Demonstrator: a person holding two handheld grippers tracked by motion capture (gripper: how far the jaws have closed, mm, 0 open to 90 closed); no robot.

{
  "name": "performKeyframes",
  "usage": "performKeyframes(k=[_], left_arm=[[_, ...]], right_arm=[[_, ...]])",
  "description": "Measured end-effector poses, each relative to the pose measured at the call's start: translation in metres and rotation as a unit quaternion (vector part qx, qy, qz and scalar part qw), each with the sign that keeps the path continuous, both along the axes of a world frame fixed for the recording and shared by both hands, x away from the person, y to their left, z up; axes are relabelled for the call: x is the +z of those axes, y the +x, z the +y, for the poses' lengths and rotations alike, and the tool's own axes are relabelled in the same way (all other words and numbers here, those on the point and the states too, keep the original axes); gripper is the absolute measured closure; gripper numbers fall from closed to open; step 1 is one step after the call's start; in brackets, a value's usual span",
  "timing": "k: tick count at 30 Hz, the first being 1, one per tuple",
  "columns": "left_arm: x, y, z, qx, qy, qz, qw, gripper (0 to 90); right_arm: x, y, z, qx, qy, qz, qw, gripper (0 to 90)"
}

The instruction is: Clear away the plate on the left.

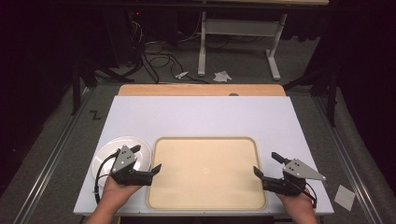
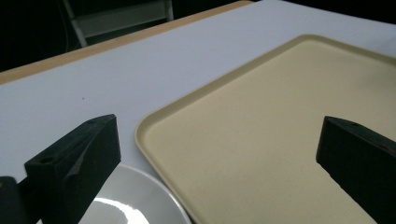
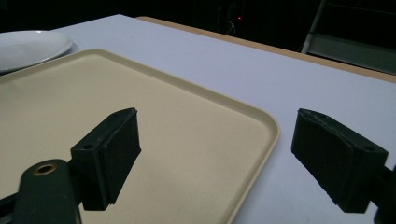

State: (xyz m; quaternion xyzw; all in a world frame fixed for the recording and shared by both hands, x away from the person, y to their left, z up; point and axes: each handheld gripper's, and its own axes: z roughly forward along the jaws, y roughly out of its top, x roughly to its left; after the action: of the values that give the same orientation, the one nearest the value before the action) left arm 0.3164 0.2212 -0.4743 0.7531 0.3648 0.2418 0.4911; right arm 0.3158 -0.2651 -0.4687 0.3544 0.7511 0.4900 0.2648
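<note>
- My left gripper has its jaws spread wide with nothing between them; in the left gripper view both black jaws are cut off by the bottom edge of the frame.
- Between those jaws lies the near left corner of the beige tray; the rim runs up from beside my left-hand jaw, and my right-hand jaw hangs over the tray's bare floor.
- Under my left-hand jaw sits the white plate, just beside the tray rim; I cannot tell whether the two touch, and most of the plate is hidden by the jaw or cropped.
- My right gripper is also wide open and holds nothing.
- In the right gripper view, its left-hand jaw is over the tray, its right-hand jaw over the white table mat, and the tray's rounded corner lies between them.
- Farther out, the plate shows at the upper left, partly cut off.
- Beyond the mat the background is dark and hard to read.
</note>
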Motion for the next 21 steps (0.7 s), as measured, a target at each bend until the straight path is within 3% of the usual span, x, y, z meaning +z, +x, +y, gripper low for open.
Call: performKeyframes(k=[2, 21], left_arm=[[0.0016, -0.0016, -0.0008, -0.004, 0.004, -0.009, 0.9999, 0.5], [0.0003, -0.0041, -0.0013, -0.013, 0.010, -0.011, 0.9998, 0.6]], right_arm=[[0.0000, -0.0013, 0.0010, 0.003, -0.005, -0.002, 1.0000, 16.5], [-0.0001, -0.0002, -0.0006, 0.002, -0.001, -0.002, 1.0000, 16.5]])
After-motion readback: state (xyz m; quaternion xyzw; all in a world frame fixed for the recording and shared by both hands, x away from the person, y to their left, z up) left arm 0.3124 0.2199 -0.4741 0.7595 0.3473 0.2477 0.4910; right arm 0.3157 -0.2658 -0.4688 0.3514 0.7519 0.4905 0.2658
